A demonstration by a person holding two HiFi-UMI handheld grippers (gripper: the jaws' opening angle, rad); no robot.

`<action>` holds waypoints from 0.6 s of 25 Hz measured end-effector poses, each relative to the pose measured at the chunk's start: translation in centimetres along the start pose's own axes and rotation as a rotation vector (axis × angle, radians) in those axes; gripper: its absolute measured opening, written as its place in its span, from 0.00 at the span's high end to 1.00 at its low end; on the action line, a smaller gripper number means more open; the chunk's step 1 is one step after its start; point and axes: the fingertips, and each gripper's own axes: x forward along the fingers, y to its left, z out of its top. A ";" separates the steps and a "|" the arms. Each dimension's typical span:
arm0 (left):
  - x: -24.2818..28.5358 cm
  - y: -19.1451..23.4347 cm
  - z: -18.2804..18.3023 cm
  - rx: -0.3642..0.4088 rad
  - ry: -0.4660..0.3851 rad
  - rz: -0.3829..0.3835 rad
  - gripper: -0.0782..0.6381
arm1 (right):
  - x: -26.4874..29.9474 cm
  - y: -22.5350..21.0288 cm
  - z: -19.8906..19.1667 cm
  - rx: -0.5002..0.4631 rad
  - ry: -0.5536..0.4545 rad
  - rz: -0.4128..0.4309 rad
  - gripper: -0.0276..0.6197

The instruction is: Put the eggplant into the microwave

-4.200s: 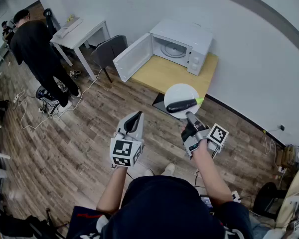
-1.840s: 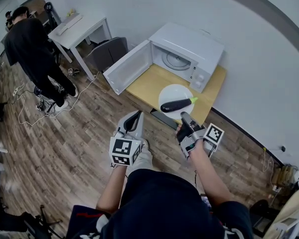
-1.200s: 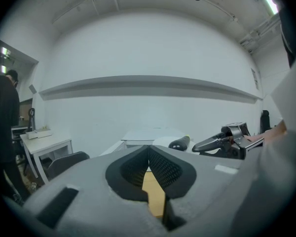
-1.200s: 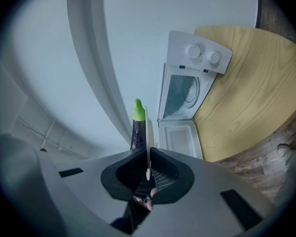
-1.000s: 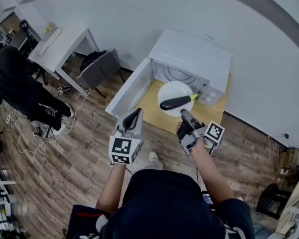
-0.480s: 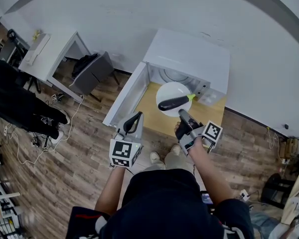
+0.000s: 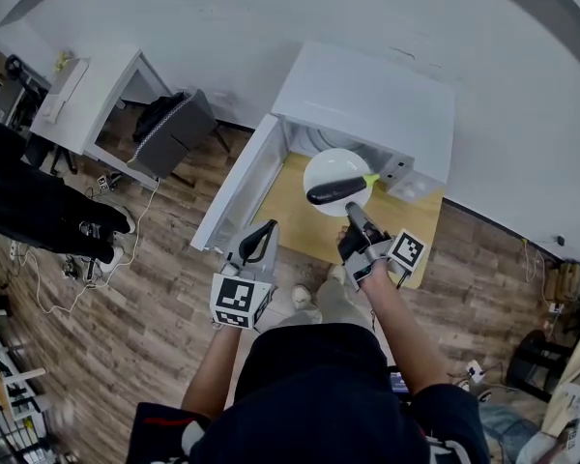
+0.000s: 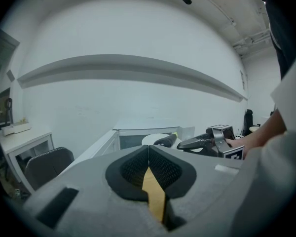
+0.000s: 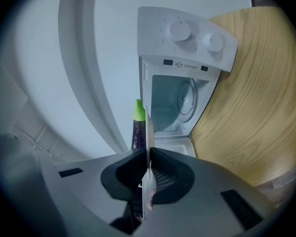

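- No word, brand or number is legible in any view.
- Microwave (image 9: 187, 48): a narrow label (image 9: 185, 64) sits under the two knobs (image 9: 180, 30). It has an arrow-like sign and a line of tiny print, too small to read.
- Knobs: no figures can be made out around them.
- Left cube (image 7: 237, 301), on the left gripper (image 7: 267, 230): black-and-white square marker patterns, no letters.
- Right cube (image 7: 406, 251), on the right gripper (image 7: 354, 211): the same kind of marker pattern.
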 end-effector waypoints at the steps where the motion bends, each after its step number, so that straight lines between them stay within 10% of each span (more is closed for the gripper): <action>1: 0.1 0.1 -0.3 -0.001 0.010 0.001 0.87 | 0.2 -0.5 0.2 -0.001 -0.004 -0.005 0.92; 15: 1.5 1.1 -4.2 0.016 0.116 0.007 0.87 | 2.9 -6.4 2.1 0.008 -0.036 -0.031 0.92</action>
